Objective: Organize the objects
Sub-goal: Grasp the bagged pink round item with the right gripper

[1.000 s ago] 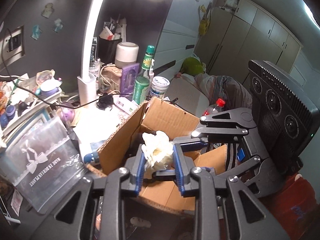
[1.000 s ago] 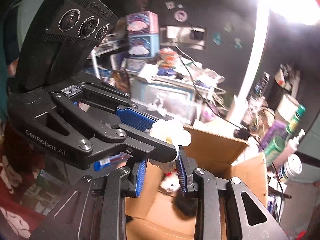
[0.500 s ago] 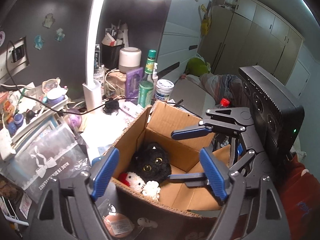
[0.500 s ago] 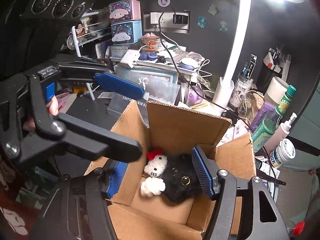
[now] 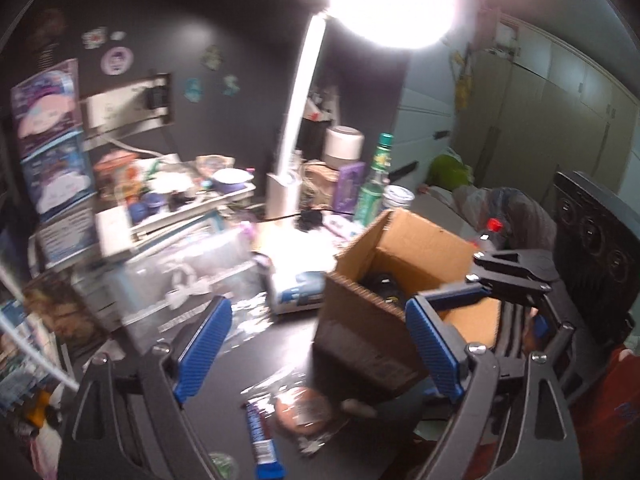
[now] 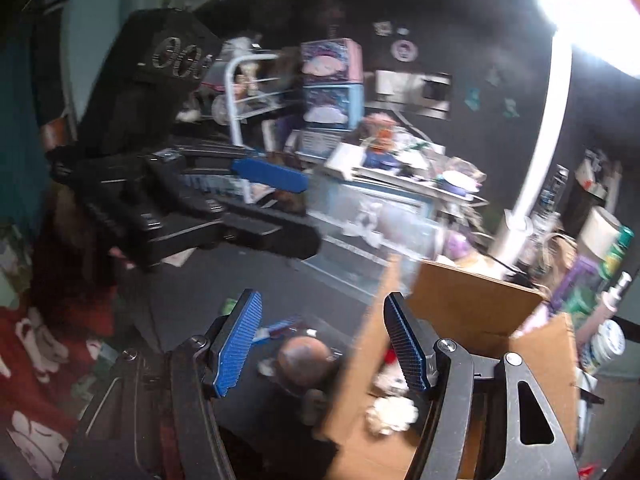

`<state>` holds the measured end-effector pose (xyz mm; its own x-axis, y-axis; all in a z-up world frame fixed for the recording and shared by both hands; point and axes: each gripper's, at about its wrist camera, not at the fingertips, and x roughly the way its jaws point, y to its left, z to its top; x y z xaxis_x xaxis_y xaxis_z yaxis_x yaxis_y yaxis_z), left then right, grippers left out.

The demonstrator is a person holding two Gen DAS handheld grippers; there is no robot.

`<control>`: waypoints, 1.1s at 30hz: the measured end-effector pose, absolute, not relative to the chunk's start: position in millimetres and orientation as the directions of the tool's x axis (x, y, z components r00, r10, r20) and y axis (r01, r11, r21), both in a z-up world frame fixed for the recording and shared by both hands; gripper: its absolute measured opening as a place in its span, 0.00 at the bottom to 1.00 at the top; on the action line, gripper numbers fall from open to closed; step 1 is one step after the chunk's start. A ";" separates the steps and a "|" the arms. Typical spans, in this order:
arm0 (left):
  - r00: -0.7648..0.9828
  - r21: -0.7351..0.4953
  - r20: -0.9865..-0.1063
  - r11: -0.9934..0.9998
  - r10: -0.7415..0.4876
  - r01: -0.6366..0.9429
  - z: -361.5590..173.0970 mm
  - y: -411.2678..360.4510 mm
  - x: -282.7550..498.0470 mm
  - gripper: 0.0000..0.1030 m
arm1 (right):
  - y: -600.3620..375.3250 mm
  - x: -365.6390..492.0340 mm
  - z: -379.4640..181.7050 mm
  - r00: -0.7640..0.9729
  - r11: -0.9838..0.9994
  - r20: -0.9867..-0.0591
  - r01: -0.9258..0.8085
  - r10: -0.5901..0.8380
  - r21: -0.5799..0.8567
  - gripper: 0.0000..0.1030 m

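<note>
In the left wrist view, a dark desk [image 5: 248, 360] crowded along its far edge with a white lamp [image 5: 298, 120], bottles and blurred boxes carried an open corrugated cardboard box [image 5: 400, 276] toward its right side, a black plush [image 5: 384, 286] lying inside, while the left gripper [image 5: 320, 354] stood released with its ribbed blue pads [image 5: 202, 344] wide apart above a blue-wrapped bar [image 5: 260, 440] and a round wrapped snack [image 5: 304, 412] near the front edge; no writing was legible. In the right wrist view, the right gripper [image 6: 320, 350] was likewise spread empty over the box's left wall, a white plush [image 6: 394, 410] lay inside the box [image 6: 476, 296], and the other gripper hung at the left.
</note>
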<state>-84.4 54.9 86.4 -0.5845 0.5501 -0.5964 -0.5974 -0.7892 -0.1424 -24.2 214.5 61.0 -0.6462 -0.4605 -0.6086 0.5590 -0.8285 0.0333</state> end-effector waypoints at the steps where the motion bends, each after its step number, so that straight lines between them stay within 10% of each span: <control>1: -0.602 -0.137 -0.592 -0.802 0.536 -0.581 82.0 45.2 -81.1 0.86 | 205.8 -21.8 59.3 -0.639 -0.819 -0.604 0.573 -0.476 0.040 0.59; 17: -0.643 -0.230 -0.643 -0.906 0.416 -0.355 -60.3 -51.2 -43.0 0.89 | 125.7 -32.4 -79.9 -0.579 -0.884 -0.723 0.458 -0.376 0.093 0.61; 24: -0.641 -0.285 -0.617 -0.889 0.456 -0.358 -68.3 -56.5 -33.6 0.89 | 131.3 -59.0 -125.5 -0.597 -0.954 -0.777 0.300 -0.198 0.013 0.81; 33: -0.647 -0.282 -0.611 -0.889 0.456 -0.361 -63.3 -55.9 -32.9 0.89 | 129.1 -75.5 -132.9 -0.591 -0.966 -0.794 0.258 -0.140 -0.021 0.73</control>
